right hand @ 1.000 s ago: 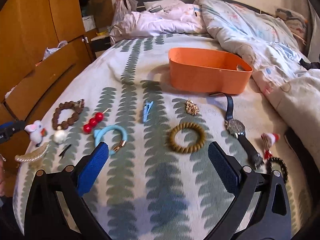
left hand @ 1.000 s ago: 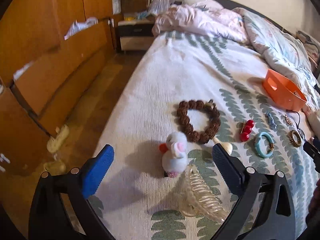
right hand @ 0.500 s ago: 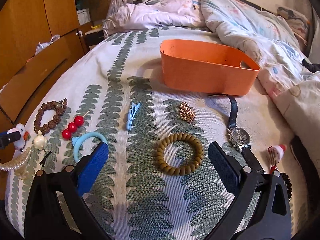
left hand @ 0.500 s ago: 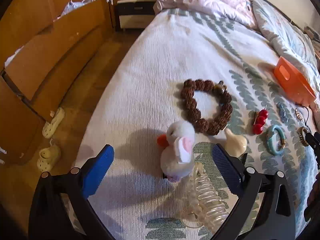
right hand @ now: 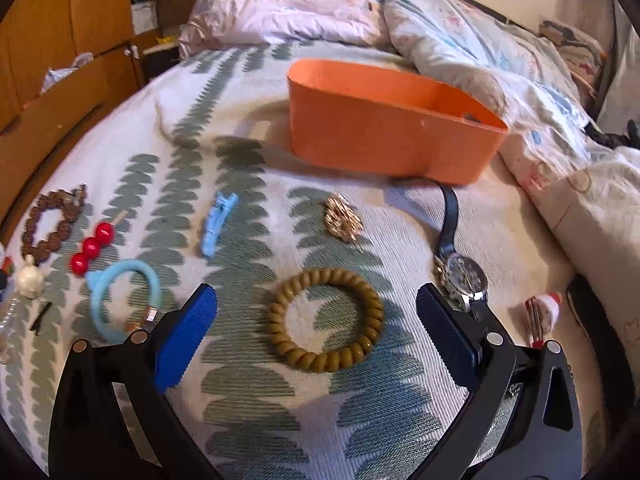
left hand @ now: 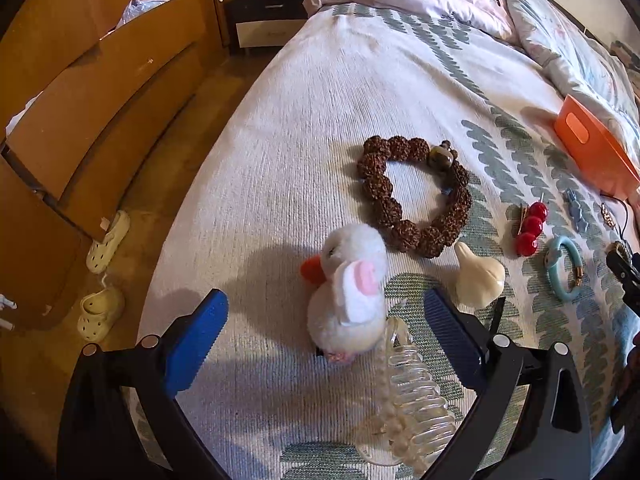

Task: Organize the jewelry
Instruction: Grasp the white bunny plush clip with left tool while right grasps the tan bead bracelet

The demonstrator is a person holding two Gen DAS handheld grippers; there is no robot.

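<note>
While both tools hang over the bed: the jewelry lies spread on the leaf-patterned bedspread (right hand: 248, 384)
Left gripper (left hand: 326, 314): jaws spread wide, nothing grasped; the white plush duck clip (left hand: 348, 296) sits between the two blue pads, touching neither
Clear claw clip (left hand: 404, 396): just below the duck, against its base, near the right pad
Brown bead bracelet (left hand: 416, 196): beyond the duck, flat on the bedspread
Cream garlic-shaped piece (left hand: 478, 276): just beside the bracelet's near edge
Red berry clip (left hand: 530, 228): right of the bracelet, apart from it
Right gripper (right hand: 316, 312): jaws released and wide, holding nothing; the olive coil bracelet (right hand: 326, 320) lies between the pads on the bedspread
Wristwatch (right hand: 460, 272): near the right pad, strap running toward the bin
Orange bin (right hand: 384, 128): upright, farther up the bed; inside hidden
Gold brooch (right hand: 343, 218): between bin and coil bracelet
Blue hair clip (right hand: 218, 222): left of the brooch
Light blue bangle (right hand: 120, 298): beside the left pad
</note>
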